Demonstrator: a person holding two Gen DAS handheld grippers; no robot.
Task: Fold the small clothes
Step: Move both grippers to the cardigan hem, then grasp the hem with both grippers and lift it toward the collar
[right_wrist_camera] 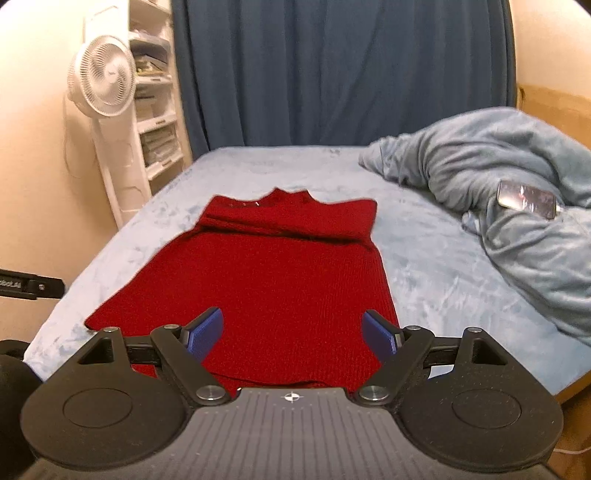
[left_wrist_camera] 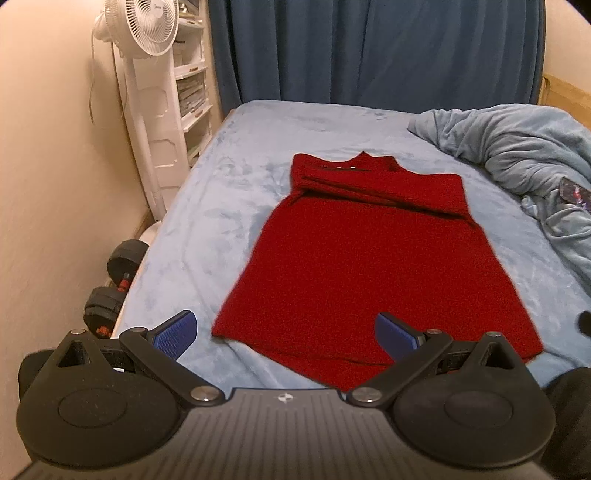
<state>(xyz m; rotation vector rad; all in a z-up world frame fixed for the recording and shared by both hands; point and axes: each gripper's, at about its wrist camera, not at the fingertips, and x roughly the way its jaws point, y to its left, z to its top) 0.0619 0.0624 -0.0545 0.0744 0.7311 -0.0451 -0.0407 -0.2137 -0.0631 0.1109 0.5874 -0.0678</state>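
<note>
The fingers of the left gripper (left_wrist_camera: 286, 334) stand wide apart and hold nothing; the blue pads (left_wrist_camera: 176, 334) hang above the near hem of the red garment (left_wrist_camera: 369, 266), one pad over the bed sheet just beside the left corner of the hem, the other over the red cloth. The fingers of the right gripper (right_wrist_camera: 291, 334) are also spread wide and empty, with both blue pads (right_wrist_camera: 205, 334) above the lower part of the red garment (right_wrist_camera: 258, 280). If the pads touch the cloth, I cannot tell.

The garment lies flat on the bed (left_wrist_camera: 207, 206), its hem toward the cameras and its collar at the far end. The upper part is folded across the chest, so it makes a thick band below the collar. In the right wrist view the edge of the other gripper shows at the left border.

On the right side of the bed a grey-blue blanket (right_wrist_camera: 517, 192) is heaped, and a phone (right_wrist_camera: 526, 199) rests on it. Behind the bed hangs a dark blue curtain (left_wrist_camera: 369, 48). At the left stand a white fan (left_wrist_camera: 144, 26) and white shelves (right_wrist_camera: 155, 110), and dumbbells (left_wrist_camera: 110, 284) lie on the floor beside the bed.
</note>
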